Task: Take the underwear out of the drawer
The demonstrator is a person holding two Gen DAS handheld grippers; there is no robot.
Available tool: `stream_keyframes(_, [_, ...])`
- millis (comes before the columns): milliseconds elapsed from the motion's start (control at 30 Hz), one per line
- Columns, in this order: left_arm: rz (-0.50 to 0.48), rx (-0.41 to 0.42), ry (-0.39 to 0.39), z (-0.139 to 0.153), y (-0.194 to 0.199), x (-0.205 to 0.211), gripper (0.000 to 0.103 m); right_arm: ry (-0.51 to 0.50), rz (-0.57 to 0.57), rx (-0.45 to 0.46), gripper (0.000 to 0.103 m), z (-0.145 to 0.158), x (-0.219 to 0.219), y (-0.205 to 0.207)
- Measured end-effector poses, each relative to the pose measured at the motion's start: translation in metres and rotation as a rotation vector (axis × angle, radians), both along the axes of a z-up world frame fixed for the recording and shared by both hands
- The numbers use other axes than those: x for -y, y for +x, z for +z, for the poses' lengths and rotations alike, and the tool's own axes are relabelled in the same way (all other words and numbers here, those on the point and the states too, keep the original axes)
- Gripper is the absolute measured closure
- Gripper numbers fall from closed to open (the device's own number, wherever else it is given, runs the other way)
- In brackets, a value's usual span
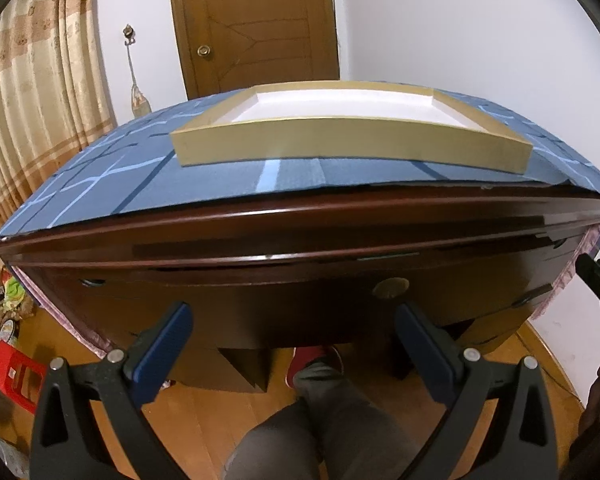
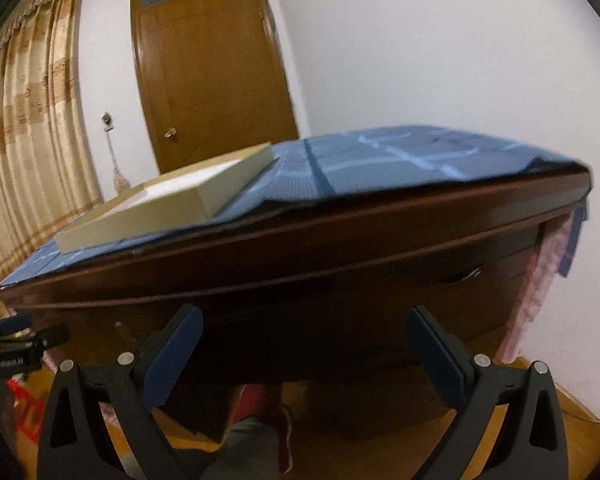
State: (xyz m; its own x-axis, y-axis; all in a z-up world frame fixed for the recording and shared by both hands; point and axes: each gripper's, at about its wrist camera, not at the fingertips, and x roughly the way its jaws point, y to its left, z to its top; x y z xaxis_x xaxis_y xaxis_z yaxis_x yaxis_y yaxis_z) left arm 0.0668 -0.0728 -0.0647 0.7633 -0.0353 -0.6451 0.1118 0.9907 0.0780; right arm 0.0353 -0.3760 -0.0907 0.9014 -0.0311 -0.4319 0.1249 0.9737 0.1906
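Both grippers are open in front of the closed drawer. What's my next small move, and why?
Probably ease the left gripper forward and up-right to the round knob on the drawer front. The drawer looks shut, no underwear shows, and both grippers hold nothing, the right gripper too.

Ahead of and above both sets of jaws, a shallow tan cardboard box (image 1: 340, 136) lies on the blue patterned cloth (image 1: 100, 176) covering the dark wooden desk (image 1: 260, 224); its drawer front (image 1: 300, 300) faces the jaws.

The room is bright up high, but under the desk (image 1: 260, 304) it is very dark. The right wrist picture looks smeary, maybe from moving. Edges bend round.
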Motion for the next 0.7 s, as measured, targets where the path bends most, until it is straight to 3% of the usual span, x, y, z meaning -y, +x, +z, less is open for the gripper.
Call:
stream_keyframes(233, [-0.027,0.000,0.009,-0.009,0.008,0.013,0.001,0.006,0.141,0.003,0.001,-0.017,0.004,0.025])
stream_keyframes(400, [-0.009,0.037,0.000,-0.003,0.013,0.015,0.001,-0.016,0.190,-0.022,0.001,-0.023,0.010,0.056])
stream_keyframes(633, [0.001,0.023,-0.004,-0.009,0.021,0.017,0.001,0.006,0.260,-0.027,0.001,-0.036,0.010,0.079])
stream_keyframes(700, [-0.001,0.020,0.001,-0.010,0.021,0.017,0.001,0.013,0.269,-0.031,0.008,-0.037,0.012,0.084])
